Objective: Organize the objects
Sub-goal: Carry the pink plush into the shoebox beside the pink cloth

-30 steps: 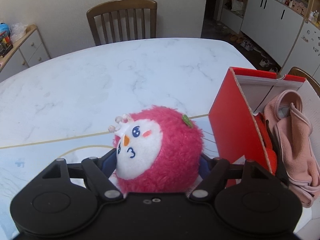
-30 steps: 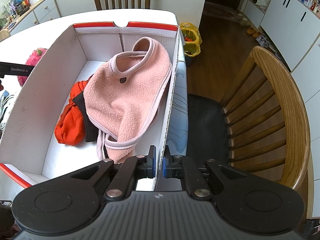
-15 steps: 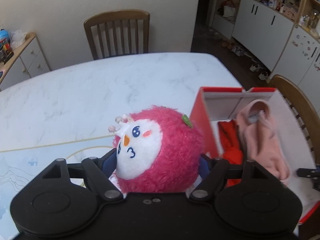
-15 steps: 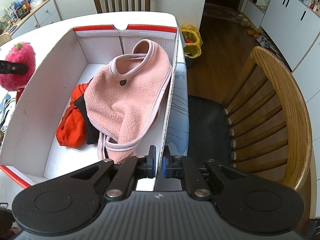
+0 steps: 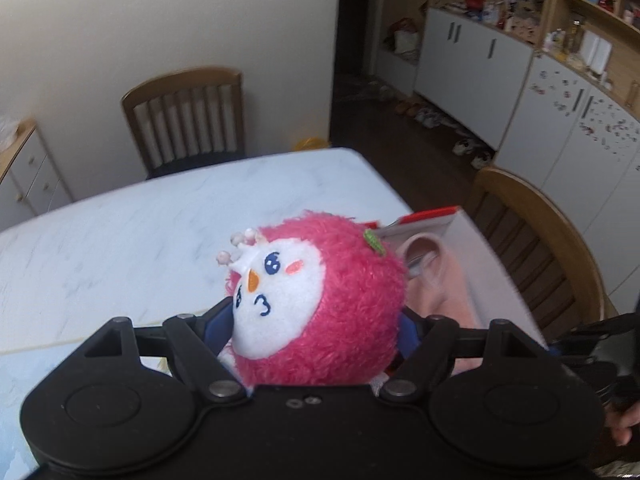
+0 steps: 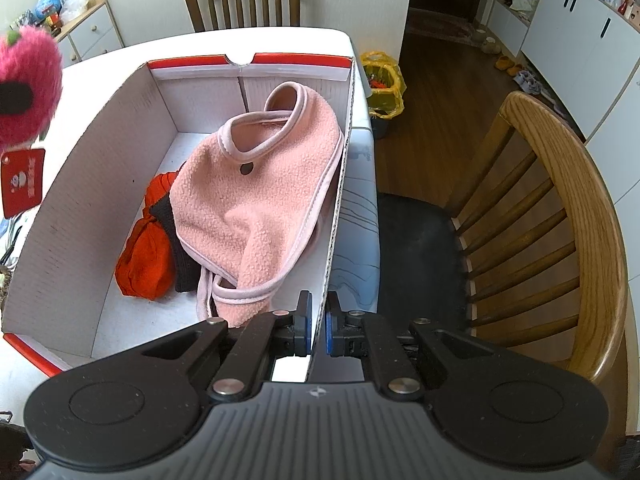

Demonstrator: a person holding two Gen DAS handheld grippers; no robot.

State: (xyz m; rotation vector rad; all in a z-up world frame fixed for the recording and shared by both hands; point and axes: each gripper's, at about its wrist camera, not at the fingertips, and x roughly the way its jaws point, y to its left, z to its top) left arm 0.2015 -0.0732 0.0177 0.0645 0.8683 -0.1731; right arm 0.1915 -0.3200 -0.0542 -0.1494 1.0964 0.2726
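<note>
Cardboard is what the whole step depends on: the open box, white inside with red edging, stands on the marble table with its right wall close to the table's edge, and that wall is pinched between the nearly closed jaws of the right gripper. If the pinch is let go or the thin wall is bent, the box may be shoved toward the edge when anything is dropped in, and a fall onto the near wooden chair is judged possible.

Much of the box floor is already taken by a pink fleece bib, with an orange garment and a dark band tucked against its left side; free floor is seen only along the left wall and the near end. A round thing set on the heaped fleece is likely to roll.

The pink plush toy is gripped by the left gripper, whose jaws are spread wide around its soft body; it is carried in the air over the left wall of the box. Because the plush is squashy and fuzzy, it may be released unevenly, or caught on the wall's rim if lowered too early.

A red card lies on the table outside the left wall, beneath the toy, and could be brushed. A yellow bag sits on the floor beyond the table, clear of the work
</note>
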